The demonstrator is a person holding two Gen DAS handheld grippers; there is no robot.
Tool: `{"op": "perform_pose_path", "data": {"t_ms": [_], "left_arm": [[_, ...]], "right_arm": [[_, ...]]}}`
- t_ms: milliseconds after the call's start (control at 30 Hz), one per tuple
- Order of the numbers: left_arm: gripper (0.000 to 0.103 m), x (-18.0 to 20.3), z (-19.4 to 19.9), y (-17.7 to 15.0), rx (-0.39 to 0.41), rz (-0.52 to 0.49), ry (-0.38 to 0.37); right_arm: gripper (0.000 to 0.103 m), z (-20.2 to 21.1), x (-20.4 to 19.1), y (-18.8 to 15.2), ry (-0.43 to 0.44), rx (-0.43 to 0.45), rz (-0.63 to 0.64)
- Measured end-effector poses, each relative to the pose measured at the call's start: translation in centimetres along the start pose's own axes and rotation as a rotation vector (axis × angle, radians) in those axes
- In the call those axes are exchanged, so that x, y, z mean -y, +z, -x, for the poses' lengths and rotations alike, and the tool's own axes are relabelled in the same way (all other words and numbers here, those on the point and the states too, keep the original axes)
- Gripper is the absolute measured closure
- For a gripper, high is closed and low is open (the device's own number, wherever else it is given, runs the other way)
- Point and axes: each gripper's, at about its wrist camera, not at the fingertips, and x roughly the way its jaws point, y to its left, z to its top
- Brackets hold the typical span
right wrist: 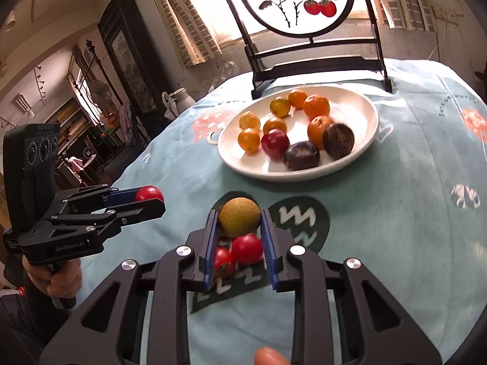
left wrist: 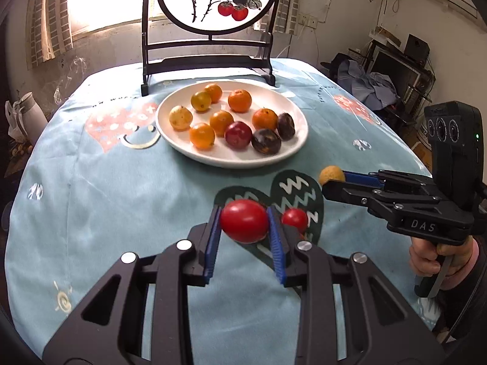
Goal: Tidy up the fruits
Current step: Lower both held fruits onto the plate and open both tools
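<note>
Nearest, my left gripper (left wrist: 245,225) is clamped on a red tomato (left wrist: 244,224) and my right gripper (right wrist: 239,217) on a tan fruit (right wrist: 239,216), two tomatoes (right wrist: 247,248) remain on the cloth (left wrist: 106,197), and farther off nine fruits already sit on the plate (left wrist: 292,149).

Bare tablecloth (left wrist: 121,200) at centre frame lies open up to the plate (left wrist: 182,149), whose near-right patch seems free.

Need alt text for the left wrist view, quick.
The left gripper holds a red tomato above a blue tablecloth. Ahead, a white plate holds fruit; at right, the right gripper holds a tan fruit.
</note>
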Motion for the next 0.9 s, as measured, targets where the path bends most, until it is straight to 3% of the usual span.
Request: {"op": "perform_pose_path", "data": {"t_ms": [167, 433, 500, 533, 600, 667, 800, 900], "left_arm": [[0.073, -2.1, -4.3, 5.8, 0.040, 0.047, 0.036], [0.072, -4.2, -11.1, 11.3, 0.035, 0.083, 0.083], [0.071, -4.4, -12.0, 11.7, 0.032, 0.086, 0.105], [0.042, -4.5, -12.3, 11.7, 0.032, 0.091, 0.127], [0.007, -4.4, -11.7, 11.8, 0.071, 0.117, 0.185], [0.008, -4.2, -10.5, 11.8, 0.112, 0.124, 0.185], [0.007, -3.6, -7.9, 11.1, 0.107, 0.114, 0.195], [0.004, -3.2, -5.7, 9.6, 0.111, 0.116, 0.250]], "right_arm": [[0.075, -3.3, 3.1, 4.2, -0.099, 0.084, -0.059], [0.075, -7.7, 4.6, 7.0, -0.133, 0.073, -0.040], [0.062, -8.3, 4.6, 7.1, -0.142, 0.070, -0.030], [0.041, -8.4, 4.6, 7.1, -0.154, 0.075, -0.028], [0.039, -8.2, 4.5, 7.1, -0.160, 0.094, -0.025], [0.039, -7.6, 4.3, 7.2, -0.152, 0.089, -0.026], [0.039, -5.8, 4.0, 7.2, -0.125, 0.112, -0.052], [0.030, -4.8, 3.7, 6.6, -0.118, 0.109, -0.075]]}}
